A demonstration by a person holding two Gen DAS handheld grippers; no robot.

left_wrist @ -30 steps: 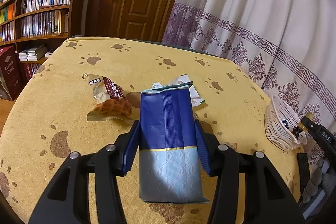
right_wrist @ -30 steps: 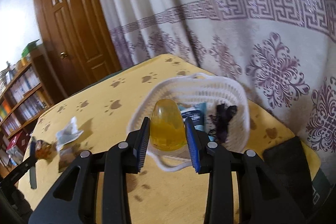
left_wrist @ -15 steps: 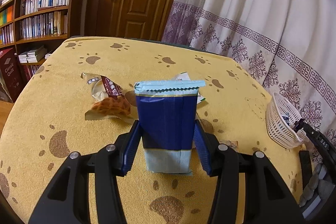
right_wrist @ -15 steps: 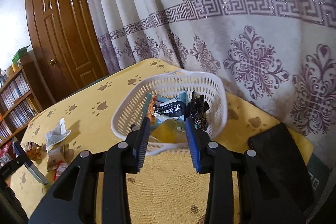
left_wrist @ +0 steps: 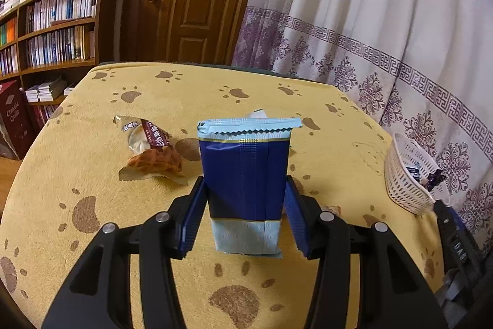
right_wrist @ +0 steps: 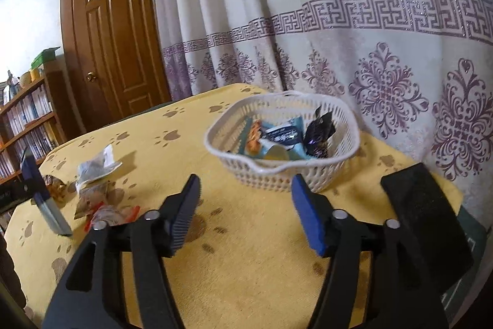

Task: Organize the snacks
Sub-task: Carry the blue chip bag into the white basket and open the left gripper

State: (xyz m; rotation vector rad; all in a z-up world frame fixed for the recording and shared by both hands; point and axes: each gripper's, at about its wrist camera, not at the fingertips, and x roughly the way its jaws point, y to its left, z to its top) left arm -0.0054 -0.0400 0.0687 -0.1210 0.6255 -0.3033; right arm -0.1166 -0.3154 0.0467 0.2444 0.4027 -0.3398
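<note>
My left gripper [left_wrist: 245,181] is shut on a dark blue and pale blue snack packet [left_wrist: 243,162], held upright above the yellow paw-print table [left_wrist: 92,181]. That packet [right_wrist: 43,193] also shows at the left of the right wrist view. My right gripper [right_wrist: 245,178] hovers just in front of the white basket [right_wrist: 215,144]; its jaws are opening and nothing lies between them. A yellow jelly cup [right_wrist: 276,155] rests inside the basket among several wrapped snacks. In the left wrist view the basket [left_wrist: 403,178] stands at the table's right edge.
A waffle snack in a torn wrapper [left_wrist: 151,153] lies left of the blue packet. Loose wrappers [right_wrist: 95,168] and small snacks [right_wrist: 107,211] sit mid-table. A black block [right_wrist: 425,221] lies right of the basket. A curtain [right_wrist: 339,36], a door and a bookshelf [left_wrist: 55,30] surround the table.
My right gripper let the yellow jelly cup go into the basket, drew back and its jaws spread. The blue packet now stands more upright in my left gripper.
</note>
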